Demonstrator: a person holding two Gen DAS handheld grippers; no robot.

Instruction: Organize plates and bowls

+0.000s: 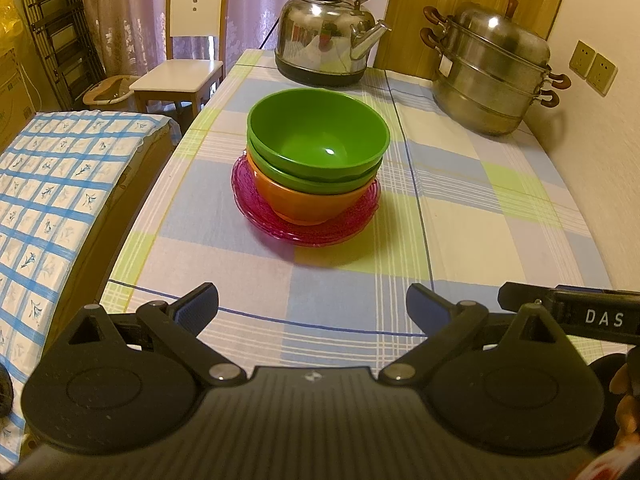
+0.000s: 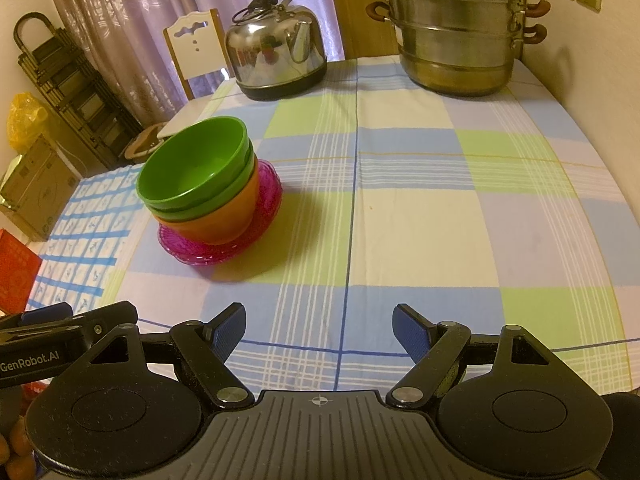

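Note:
Two green bowls [image 1: 318, 136] [image 2: 192, 168] are nested inside an orange bowl [image 1: 308, 202] [image 2: 224, 216]. That stack rests on a pink glass plate [image 1: 256, 204] [image 2: 192, 252] on the checked tablecloth. My left gripper [image 1: 312, 308] is open, held near the table's front edge, well short of the stack, with nothing between its blue pads. My right gripper [image 2: 318, 330] is open too, to the right of the stack and nearer than it, and holds nothing. Each view catches the other gripper at its side edge.
A steel kettle [image 1: 326, 32] [image 2: 276, 52] and a tiered steel steamer pot [image 1: 492, 72] [image 2: 456, 32] stand at the table's far end. A white chair [image 1: 184, 68] is beyond the far left corner. A blue-patterned cloth surface [image 1: 52, 184] lies left of the table.

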